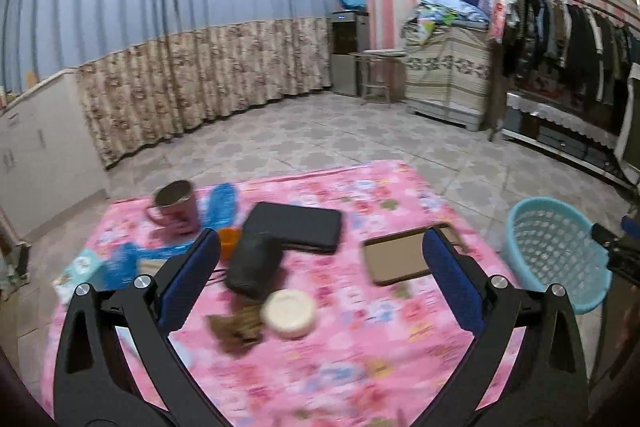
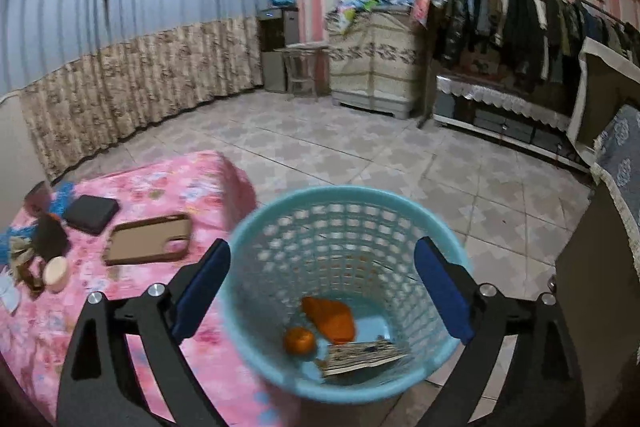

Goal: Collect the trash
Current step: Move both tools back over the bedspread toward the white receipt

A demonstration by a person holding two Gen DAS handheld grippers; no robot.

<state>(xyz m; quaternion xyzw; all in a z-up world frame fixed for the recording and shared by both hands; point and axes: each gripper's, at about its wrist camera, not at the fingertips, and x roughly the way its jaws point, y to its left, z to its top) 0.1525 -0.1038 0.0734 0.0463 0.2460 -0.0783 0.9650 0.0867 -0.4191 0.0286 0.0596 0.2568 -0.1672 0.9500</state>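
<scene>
Two tongs I hold, both spread wide and empty. My right gripper (image 2: 320, 291) hangs over the blue basket (image 2: 260, 227), where orange peel (image 2: 330, 319), a small orange piece (image 2: 299, 341) and a printed paper (image 2: 364, 357) lie. My left gripper (image 1: 320, 267) hovers above the pink table (image 1: 360, 367), over a brown crumpled scrap (image 1: 236, 331) beside a round white lid (image 1: 289, 313).

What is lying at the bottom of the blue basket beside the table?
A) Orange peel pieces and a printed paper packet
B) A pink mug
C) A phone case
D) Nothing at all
A: in the right wrist view, the blue basket holds orange peel pieces and a printed paper packet.
</scene>
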